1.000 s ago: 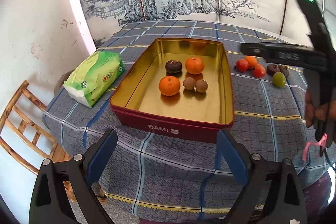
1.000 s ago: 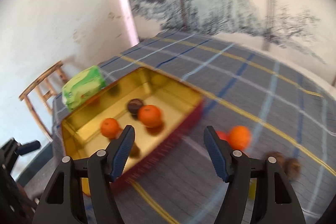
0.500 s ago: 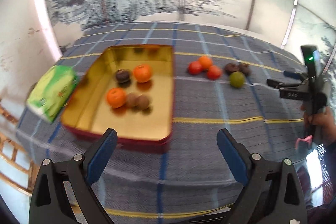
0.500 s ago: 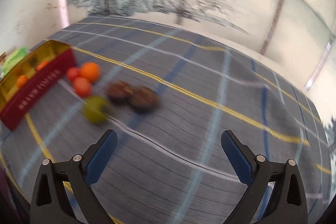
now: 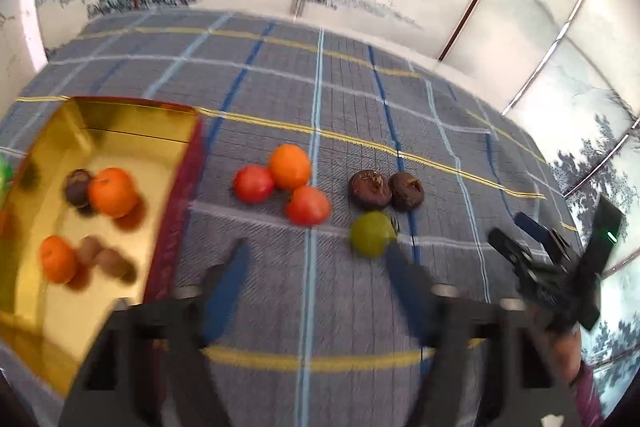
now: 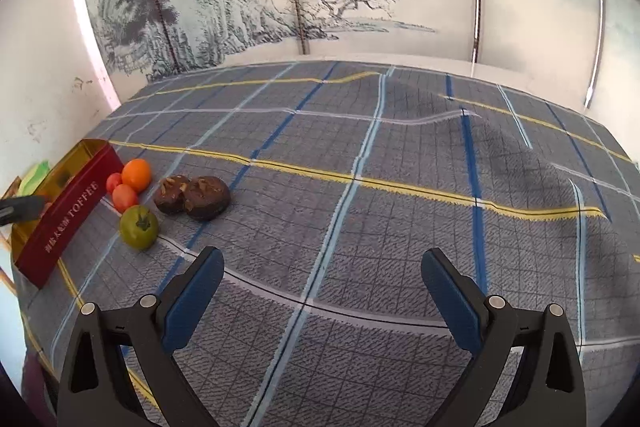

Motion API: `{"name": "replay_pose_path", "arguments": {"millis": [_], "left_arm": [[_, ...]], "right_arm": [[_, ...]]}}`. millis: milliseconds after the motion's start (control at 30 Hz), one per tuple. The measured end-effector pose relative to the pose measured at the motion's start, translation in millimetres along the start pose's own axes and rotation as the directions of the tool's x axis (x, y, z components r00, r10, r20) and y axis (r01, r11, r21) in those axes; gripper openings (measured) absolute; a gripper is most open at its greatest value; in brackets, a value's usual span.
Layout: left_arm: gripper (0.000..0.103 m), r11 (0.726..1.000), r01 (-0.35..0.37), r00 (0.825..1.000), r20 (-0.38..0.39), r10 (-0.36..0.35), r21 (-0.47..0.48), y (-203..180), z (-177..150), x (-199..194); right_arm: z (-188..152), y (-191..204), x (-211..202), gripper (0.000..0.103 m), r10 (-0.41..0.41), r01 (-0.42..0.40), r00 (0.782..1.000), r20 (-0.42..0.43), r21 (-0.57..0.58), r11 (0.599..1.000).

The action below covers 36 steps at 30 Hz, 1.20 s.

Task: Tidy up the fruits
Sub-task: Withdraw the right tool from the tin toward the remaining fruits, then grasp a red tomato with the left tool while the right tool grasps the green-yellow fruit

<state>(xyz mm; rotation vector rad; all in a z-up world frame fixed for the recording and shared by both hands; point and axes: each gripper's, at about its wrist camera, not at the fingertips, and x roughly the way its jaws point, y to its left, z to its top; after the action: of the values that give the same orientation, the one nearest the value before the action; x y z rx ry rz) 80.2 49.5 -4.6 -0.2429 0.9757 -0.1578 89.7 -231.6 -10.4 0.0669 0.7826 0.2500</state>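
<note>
Both grippers (image 5: 316, 267) (image 6: 320, 279) spread wide, gripping nothing, green tomato (image 6: 139, 227) loose on the tablecloth (image 6: 400, 227) beside the tin (image 6: 64, 223): smooth, roll-prone, bruisable, so pinching gently across its middle.

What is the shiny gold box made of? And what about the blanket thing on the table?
The box looks like metal, probably tin: its gold inside is glossy and mirrors the oranges, and its red outer wall carries printed lettering. The tablecloth looks like woven fabric with a matte finish: it shows a fine thread texture and rumples into soft folds.
</note>
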Motion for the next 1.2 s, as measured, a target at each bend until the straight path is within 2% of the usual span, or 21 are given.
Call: {"name": "replay_pose_path", "arguments": {"millis": [100,267,400,633,833,967,1033,1100,1200], "left_arm": [[0.038,0.999,-0.039,0.998,-0.057,0.037,-0.038,-0.7,11.4,29.2],[0.038,0.995,-0.089,0.996,-0.037,0.087,-0.051,0.2,20.7,50.9],[0.038,0.992,-0.096,0.994,-0.066,0.091,-0.083,7.1,23.4,66.6],[0.031,0.988,-0.155,0.988,-0.021,0.155,-0.027,-0.3,19.7,75.3],[0.031,0.992,-0.09,0.996,-0.011,0.089,-0.089,2.9,-3.0,54.8],[0.031,0.995,-0.051,0.999,0.001,0.051,-0.088,1.0,-17.9,31.3],[0.031,0.997,-0.03,1.0,0.008,0.03,-0.074,-1.5,-23.1,17.6],[0.031,0.998,-0.02,1.0,0.022,0.022,-0.065,-3.0,-25.9,3.9],[0.031,0.998,0.002,0.999,0.039,0.0,-0.067,-3.5,-26.3,-10.9]], "right_arm": [[-0.5,-4.8,-2.8,0.099,0.038,-0.038,0.999,0.02,0.022,0.999],[-2.9,-15.3,-7.6,0.099,0.101,-0.104,0.994,0.048,0.069,0.992],[-3.2,-13.3,-7.1,0.099,0.118,-0.12,0.992,0.049,0.058,0.991],[-3.6,-15.4,-6.2,0.099,0.138,-0.141,0.989,0.048,0.068,0.988],[-2.6,-15.2,-2.9,0.099,0.14,-0.142,0.99,0.033,0.068,0.988],[-2.2,-10.0,-1.0,0.099,0.135,-0.136,0.991,0.015,0.051,0.989],[-0.3,1.5,-0.3,0.098,0.171,-0.171,0.985,-0.016,0.024,0.985],[4.5,21.8,-6.3,0.098,0.263,-0.263,0.965,-0.012,0.008,0.965],[11.6,53.7,-4.3,0.096,0.334,-0.335,0.942,-0.032,-0.031,0.942]]}}
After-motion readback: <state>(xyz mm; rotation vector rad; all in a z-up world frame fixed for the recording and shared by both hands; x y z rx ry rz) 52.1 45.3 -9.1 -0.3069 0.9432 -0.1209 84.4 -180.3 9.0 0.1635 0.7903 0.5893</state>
